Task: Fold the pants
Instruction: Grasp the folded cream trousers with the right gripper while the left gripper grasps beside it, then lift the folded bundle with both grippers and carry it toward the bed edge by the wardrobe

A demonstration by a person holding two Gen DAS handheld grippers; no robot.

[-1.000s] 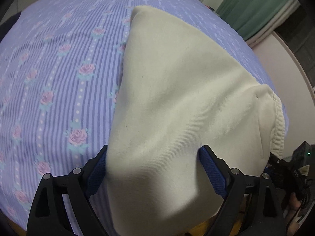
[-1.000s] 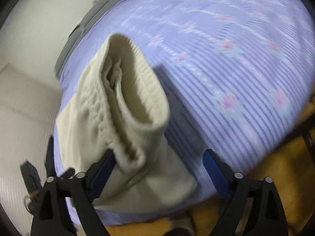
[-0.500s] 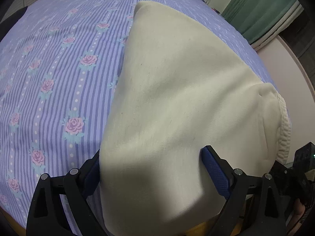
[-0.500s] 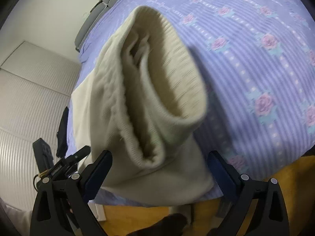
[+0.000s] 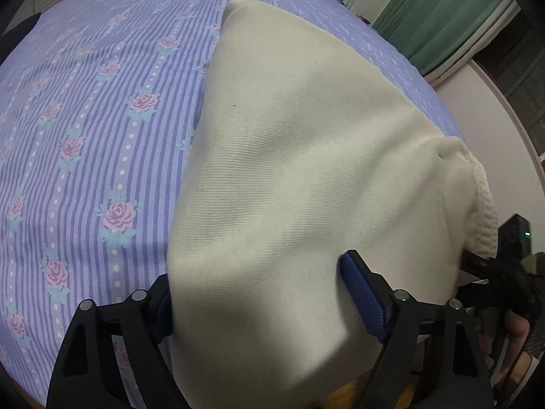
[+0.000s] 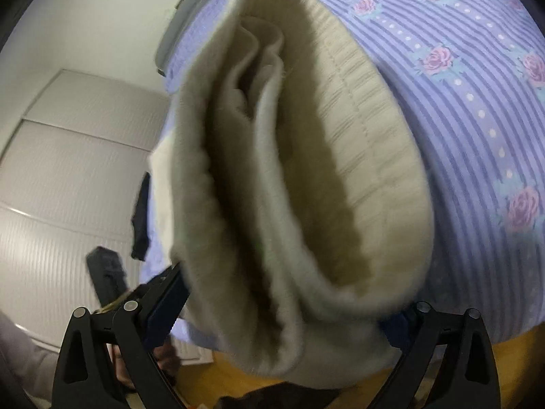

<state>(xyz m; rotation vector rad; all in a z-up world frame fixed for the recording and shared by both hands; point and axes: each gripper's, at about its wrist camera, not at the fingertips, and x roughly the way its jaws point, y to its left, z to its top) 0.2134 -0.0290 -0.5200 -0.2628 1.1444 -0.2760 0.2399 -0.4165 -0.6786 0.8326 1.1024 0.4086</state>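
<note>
Cream pants (image 5: 299, 177) folded at bed's (image 5: 95, 109) near edge, ribbed waistband (image 6: 368, 143) overhanging. Wide striped sheet open beyond. Left claw (image 5: 259, 289) closing, cloth between; right claw (image 6: 289, 306) closing around waistband, grip unclear. No readable writing.

The folded pants (image 5: 299, 177) fill the bed's near edge; the bedsheet (image 5: 95, 109) left of them lies open.

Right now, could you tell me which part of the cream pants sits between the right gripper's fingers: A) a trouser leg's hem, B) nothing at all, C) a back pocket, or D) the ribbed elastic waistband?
D: the right wrist view shows the ribbed waistband of the pants bunched between the right gripper fingers, on the striped bedsheet.
</note>
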